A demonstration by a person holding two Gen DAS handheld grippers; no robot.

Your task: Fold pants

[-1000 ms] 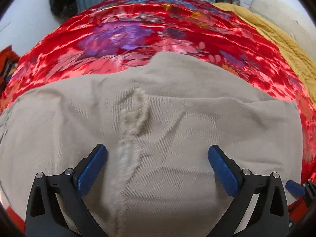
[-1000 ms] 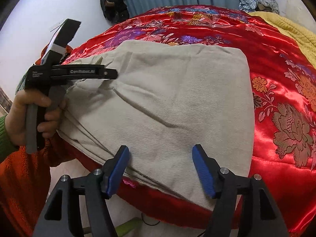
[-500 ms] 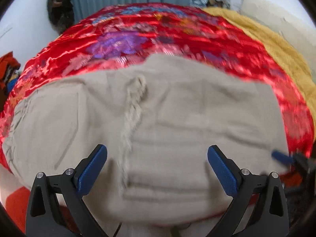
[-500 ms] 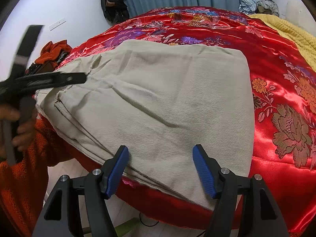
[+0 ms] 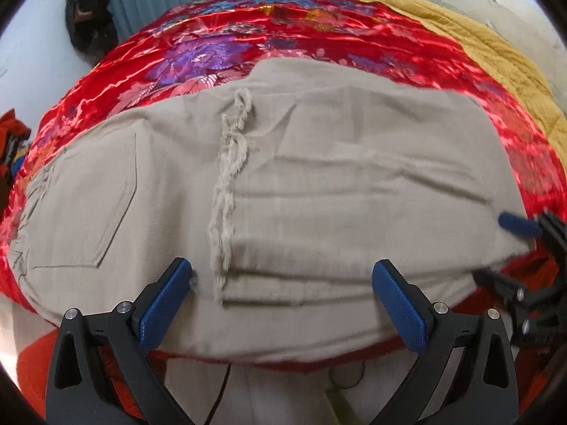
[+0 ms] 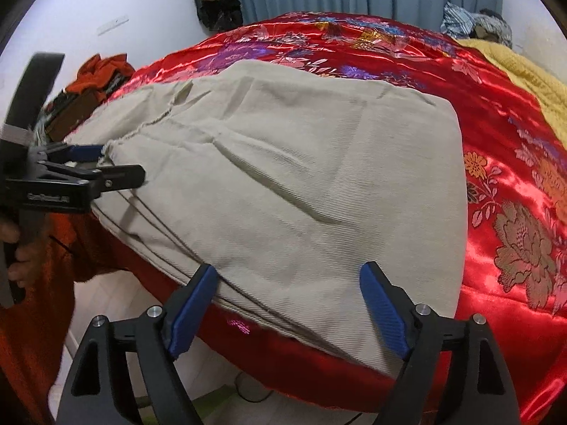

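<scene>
Pants (image 5: 319, 191) lie folded on the red quilt (image 5: 219, 46) at the bed's near edge. Our left gripper (image 5: 281, 295) hangs spread and empty above them, while our right gripper (image 6: 288, 306) is opening, nothing clamped, likely letting the fold settle

You cannot see where the pants (image 5: 319, 191) end at six o'clock in the left wrist view: their near edge drops behind the left gripper (image 5: 281, 301). At three o'clock the right gripper (image 5: 531, 248) is cut by the rim and blurred. In the right wrist view your hand (image 6: 16, 248) at nine o'clock is mostly out of frame, the lettering on the gripper it holds is too smeared to read, and the dark bundle (image 6: 218, 0) at twelve o'clock stays unidentifiable.
</scene>
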